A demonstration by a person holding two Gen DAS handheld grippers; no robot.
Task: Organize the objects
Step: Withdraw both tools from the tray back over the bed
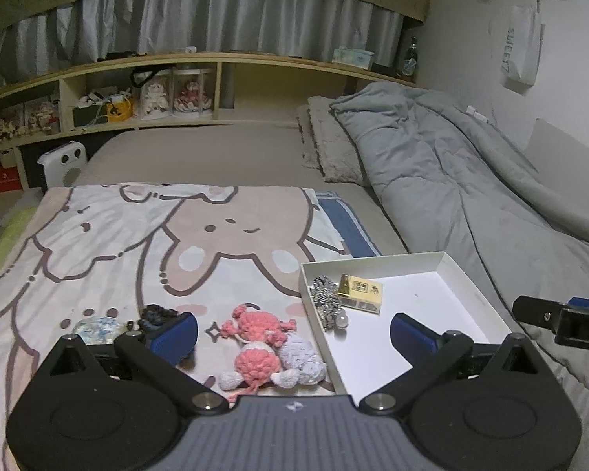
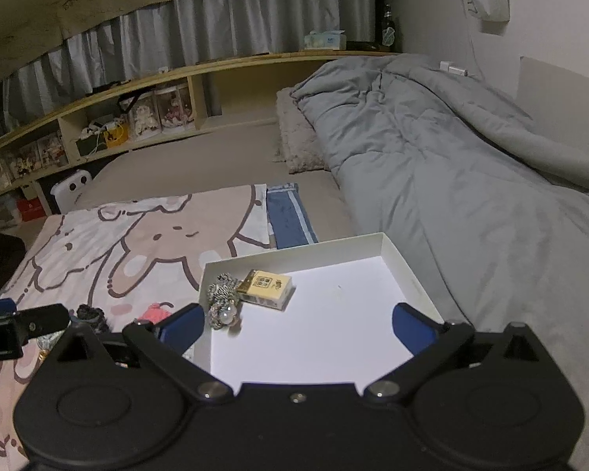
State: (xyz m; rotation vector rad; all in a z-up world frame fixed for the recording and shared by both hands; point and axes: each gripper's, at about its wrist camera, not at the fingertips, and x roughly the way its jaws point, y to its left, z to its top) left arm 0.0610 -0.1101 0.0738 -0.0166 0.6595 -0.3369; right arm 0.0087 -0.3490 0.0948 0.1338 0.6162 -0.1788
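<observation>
A white shallow box (image 1: 467,294) lies on the bed and holds a black-and-white knitted scrunchie with a pearl (image 1: 326,302) and a small yellow box (image 1: 361,292). Left of it on the cartoon blanket lie a pink and lilac crochet doll (image 1: 269,347), a dark knitted item (image 1: 155,314) and a round pale blue-patterned object (image 1: 98,329). My left gripper (image 1: 294,333) is open and empty above the doll and the box's left wall. My right gripper (image 2: 296,324) is open and empty over the white box (image 2: 333,337), near the scrunchie (image 2: 222,300) and yellow box (image 2: 267,288).
A crumpled grey duvet (image 1: 451,172) covers the right side of the bed, against the wall. A wooden shelf (image 1: 137,90) with dolls and boxes runs along the far side. A white heater (image 1: 63,165) stands beyond the bed's left edge. A blue cloth (image 2: 288,216) lies behind the box.
</observation>
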